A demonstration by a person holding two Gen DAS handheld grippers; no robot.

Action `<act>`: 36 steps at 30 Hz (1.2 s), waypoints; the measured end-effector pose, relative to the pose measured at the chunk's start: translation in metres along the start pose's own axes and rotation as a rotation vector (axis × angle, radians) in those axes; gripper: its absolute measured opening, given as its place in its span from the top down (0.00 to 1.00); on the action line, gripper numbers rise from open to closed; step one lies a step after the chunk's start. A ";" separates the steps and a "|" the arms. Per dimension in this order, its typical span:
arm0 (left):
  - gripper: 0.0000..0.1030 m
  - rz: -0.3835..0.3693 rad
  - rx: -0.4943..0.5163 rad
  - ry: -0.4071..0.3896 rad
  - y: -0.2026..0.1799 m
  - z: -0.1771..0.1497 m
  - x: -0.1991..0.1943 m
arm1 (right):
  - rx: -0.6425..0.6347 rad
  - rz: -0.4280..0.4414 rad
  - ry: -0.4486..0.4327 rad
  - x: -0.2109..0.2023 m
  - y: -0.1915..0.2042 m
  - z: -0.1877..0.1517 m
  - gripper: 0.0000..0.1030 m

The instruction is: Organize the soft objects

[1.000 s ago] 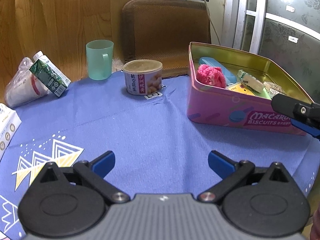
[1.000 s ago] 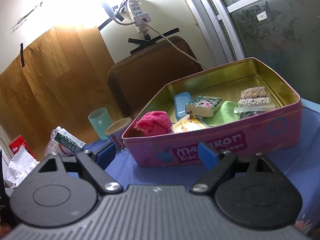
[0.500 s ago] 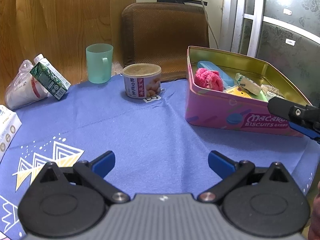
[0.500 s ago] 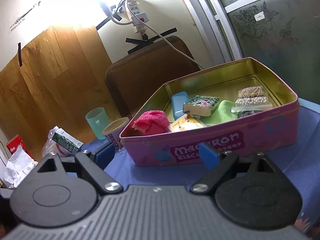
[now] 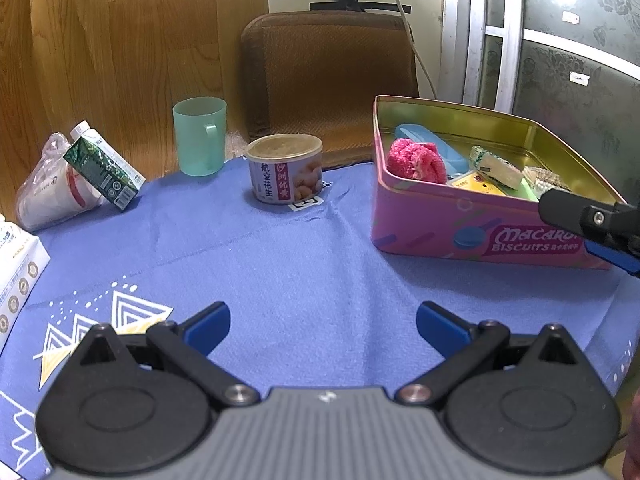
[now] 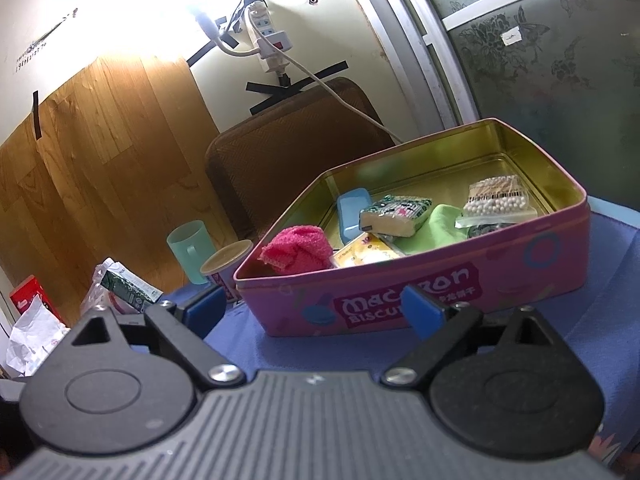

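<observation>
Both grippers, left (image 5: pixel 322 326) and right (image 6: pixel 310 310), stand wide open and hold nothing. The tin (image 6: pixel 440 292) sits just ahead of the right jaws, with the pink puff (image 6: pixel 298 254) inside at its near-left corner; from the left jaws it lies ahead to the right.

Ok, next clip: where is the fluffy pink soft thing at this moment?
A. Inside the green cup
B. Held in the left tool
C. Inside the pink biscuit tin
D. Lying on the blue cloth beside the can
C: the fluffy pink thing sits inside the pink biscuit tin, in the corner nearest the can, and both tools are open and hold nothing.
</observation>
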State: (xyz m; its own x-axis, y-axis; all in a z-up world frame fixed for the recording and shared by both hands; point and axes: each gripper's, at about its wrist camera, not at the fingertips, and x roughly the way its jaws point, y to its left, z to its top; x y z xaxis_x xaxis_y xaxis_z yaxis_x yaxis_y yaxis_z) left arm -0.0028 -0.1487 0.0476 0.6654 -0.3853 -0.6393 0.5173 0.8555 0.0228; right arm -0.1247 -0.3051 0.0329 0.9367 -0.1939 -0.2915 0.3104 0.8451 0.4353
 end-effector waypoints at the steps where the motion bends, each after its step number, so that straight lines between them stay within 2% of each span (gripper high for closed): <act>1: 0.00 -0.002 0.001 -0.001 0.000 0.000 0.000 | 0.001 -0.001 0.001 0.000 0.000 0.000 0.06; 19: 0.00 0.020 -0.025 -0.038 0.001 0.000 -0.004 | 0.000 -0.008 0.008 0.002 0.001 -0.003 0.06; 36: 0.00 0.021 -0.007 -0.056 -0.005 0.000 -0.006 | 0.007 -0.011 0.009 0.003 -0.001 -0.004 0.06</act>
State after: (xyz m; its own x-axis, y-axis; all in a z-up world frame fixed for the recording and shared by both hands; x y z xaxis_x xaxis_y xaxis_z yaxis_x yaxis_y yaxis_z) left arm -0.0091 -0.1509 0.0512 0.7053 -0.3857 -0.5948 0.4992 0.8659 0.0305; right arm -0.1231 -0.3041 0.0279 0.9319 -0.1985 -0.3037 0.3216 0.8394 0.4381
